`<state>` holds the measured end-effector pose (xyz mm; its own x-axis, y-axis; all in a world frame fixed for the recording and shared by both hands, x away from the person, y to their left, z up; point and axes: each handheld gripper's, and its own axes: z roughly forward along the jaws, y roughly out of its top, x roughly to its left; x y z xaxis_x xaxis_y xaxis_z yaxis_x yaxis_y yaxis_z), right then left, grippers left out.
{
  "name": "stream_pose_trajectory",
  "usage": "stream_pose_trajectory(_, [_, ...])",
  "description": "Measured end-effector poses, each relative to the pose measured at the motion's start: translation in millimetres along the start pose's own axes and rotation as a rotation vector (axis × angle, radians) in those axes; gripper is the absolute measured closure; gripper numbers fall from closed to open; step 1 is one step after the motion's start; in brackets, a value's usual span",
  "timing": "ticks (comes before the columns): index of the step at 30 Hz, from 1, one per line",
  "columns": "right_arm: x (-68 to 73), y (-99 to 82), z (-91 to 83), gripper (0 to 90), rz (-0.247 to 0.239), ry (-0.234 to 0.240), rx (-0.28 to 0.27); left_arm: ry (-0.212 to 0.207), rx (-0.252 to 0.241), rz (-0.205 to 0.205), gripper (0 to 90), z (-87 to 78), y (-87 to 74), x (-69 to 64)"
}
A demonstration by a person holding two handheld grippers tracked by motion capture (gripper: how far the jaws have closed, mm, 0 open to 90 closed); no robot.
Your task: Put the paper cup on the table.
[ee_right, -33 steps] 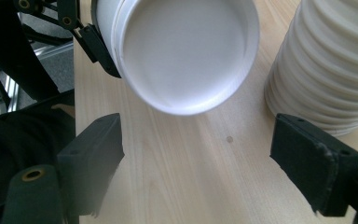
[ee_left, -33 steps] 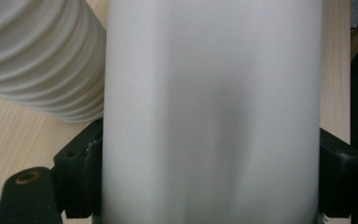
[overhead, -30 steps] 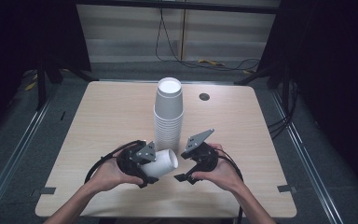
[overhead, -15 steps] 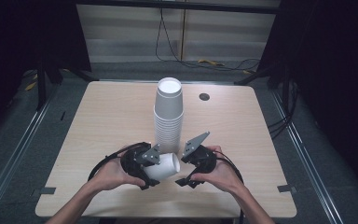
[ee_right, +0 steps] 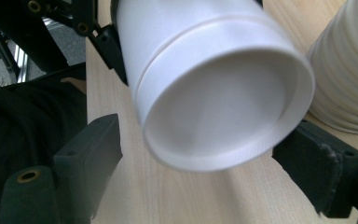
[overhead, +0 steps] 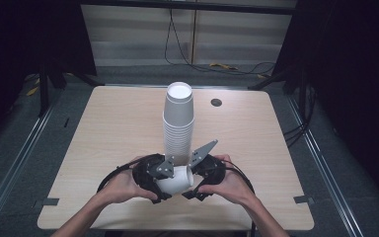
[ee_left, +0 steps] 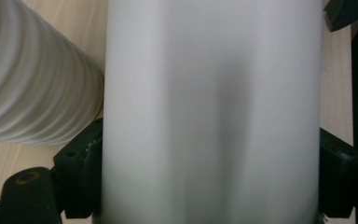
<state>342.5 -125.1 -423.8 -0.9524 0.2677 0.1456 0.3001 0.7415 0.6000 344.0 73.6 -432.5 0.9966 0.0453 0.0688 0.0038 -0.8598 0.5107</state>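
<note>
High view first: I have a single white paper cup (overhead: 176, 180) lying on its side between my two tools, low over the near edge of the pale wooden table (overhead: 103, 138), just in front of the tall stack of white paper cups (overhead: 177, 126) that stands upright mid-table. My left gripper (overhead: 164, 174) has it by the body; in the left gripper view the cup's smooth wall (ee_left: 209, 112) runs straight up between my two black jaws, which press it on either side, so that tool is clamped narrow on the cup. The ribbed side of the stack (ee_left: 32, 84) sits just beside it there.

My right gripper (overhead: 193, 174) faces the cup's open mouth. In the right gripper view the rolled rim (ee_right: 223, 93) hangs between my jaws, which stand wide on either side of it; there is clear table between the left pad and the rim, while the right pad sits very close under the rim's edge, and I cannot tell whether it touches. I read that tool as open, not gripping.

As I judge it, one cup is already off the stack and in hand. What is left seems to be taking the rim with the right tool, then setting the cup down somewhere on the table. The stack itself looks nearly full, so most of the work lies ahead.
</note>
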Motion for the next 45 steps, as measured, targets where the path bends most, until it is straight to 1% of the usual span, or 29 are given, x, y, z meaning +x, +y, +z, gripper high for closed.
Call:
stream_pose_trajectory(1, [0.6,0.0,0.7,15.3,0.011,0.004,0.007,0.008,0.027,0.04,15.3,0.0,1.4,0.6])
stream_pose_trajectory(2, [0.2,0.0,1.8,15.4,0.011,0.012,0.004,0.008,0.025,0.035,15.3,1.6,2.4,-1.6])
stream_pose_trajectory(3, [0.1,0.1,3.0,15.6,0.005,0.015,0.006,0.011,0.032,0.05,15.3,2.1,3.6,-2.3])
stream_pose_trajectory(6, [0.6,0.2,5.1,15.7,0.012,0.023,0.01,0.017,0.032,0.053,15.3,4.0,5.8,-5.2])
stream_pose_trajectory(7, [1.3,0.5,6.0,15.9,0.022,0.03,0.016,0.031,0.042,0.074,15.3,4.7,7.9,-6.7])
stream_pose_trajectory(9, [1.2,0.9,6.6,17.4,0.011,0.033,-0.005,0.034,0.035,0.079,15.3,4.6,9.2,-7.9])
stream_pose_trajectory(10, [1.2,0.9,6.6,17.4,0.011,0.033,-0.005,0.034,0.035,0.079,15.3,4.6,9.2,-7.9])
stream_pose_trajectory(11, [2.8,1.8,6.1,17.3,0.028,0.032,0.003,0.042,0.033,0.086,15.3,3.5,10.2,-8.9])
stream_pose_trajectory(13, [2.0,1.6,6.9,16.9,0.031,0.056,-0.014,0.046,0.025,0.086,15.3,3.3,10.7,-10.5])
stream_pose_trajectory(15, [1.3,1.6,6.9,17.5,0.032,0.05,-0.017,0.048,0.025,0.088,15.3,4.1,10.8,-11.1])
stream_pose_trajectory(16, [0.2,1.0,7.3,18.7,0.037,0.066,-0.024,0.048,0.034,0.1,15.3,4.2,11.1,-10.7])
stream_pose_trajectory(17, [0.2,1.0,7.1,19.5,0.043,0.06,-0.018,0.047,0.029,0.097,15.3,6.6,11.1,-12.9])
stream_pose_trajectory(18, [-0.2,0.7,7.9,19.6,0.046,0.071,-0.021,0.049,0.035,0.108,15.3,6.4,11.4,-12.5])
stream_pose_trajectory(20, [-0.3,0.5,8.5,19.6,0.049,0.073,-0.018,0.049,0.035,0.111,15.3,6.6,11.5,-12.9])
stream_pose_trajectory(21, [-0.2,-0.4,10.1,19.4,0.061,0.087,-0.029,0.051,0.034,0.113,15.3,6.8,11.0,-15.1])
stream_pose_trajectory(22, [-0.4,-0.6,10.0,19.5,0.06,0.085,-0.022,0.055,0.039,0.123,15.3,6.7,10.9,-15.4])
stream_pose_trajectory(23, [-0.4,-0.9,11.3,19.5,0.063,0.096,-0.027,0.056,0.04,0.126,15.3,6.8,11.0,-15.4])
stream_pose_trajectory(24, [-0.6,-0.8,11.8,19.5,0.06,0.094,-0.025,0.057,0.042,0.131,15.3,6.9,11.0,-15.0])
stream_pose_trajectory(28, [-0.5,-0.7,12.1,20.4,0.066,0.083,-0.03,0.062,0.038,0.134,15.3,6.8,10.3,-14.1])
stream_pose_trajectory(29, [0.3,-0.8,10.9,21.0,0.062,0.068,-0.033,0.069,0.021,0.128,15.3,7.0,9.2,-14.1])
stream_pose_trajectory(31, [1.0,-0.7,10.7,21.2,0.068,0.068,-0.033,0.072,0.016,0.125,15.2,7.3,8.6,-14.3])
stream_pose_trajectory(32, [0.9,-0.4,10.3,21.4,0.06,0.062,-0.031,0.074,0.016,0.126,15.0,7.4,8.4,-14.3])
stream_pose_trajectory(33, [0.9,-0.4,10.3,21.5,0.06,0.062,-0.03,0.071,0.013,0.12,14.8,8.5,7.9,-14.4])
stream_pose_trajectory(34, [0.7,-0.9,11.1,21.7,0.065,0.067,-0.026,0.074,0.011,0.131,13.9,9.1,7.4,-14.3])
stream_pose_trajectory(39, [0.2,-1.4,11.4,21.8,0.057,0.075,-0.033,0.071,-0.01,0.136,12.9,7.9,5.5,-13.8])
stream_pose_trajectory(40, [0.2,-1.3,10.3,21.9,0.057,0.071,-0.032,0.075,-0.017,0.134,12.6,7.4,5.1,-13.5])
stream_pose_trajectory(41, [1.3,-1.1,9.2,22.0,0.066,0.064,-0.036,0.074,-0.028,0.131,12.4,6.2,4.1,-12.7])
stream_pose_trajectory(43, [1.2,-0.8,9.9,22.0,0.051,0.057,-0.051,0.077,-0.032,0.131,12.4,5.9,3.3,-12.4])
stream_pose_trajectory(45, [1.3,-0.7,10.1,22.2,0.046,0.05,-0.047,0.08,-0.032,0.131,12.4,6.1,2.7,-12.8])
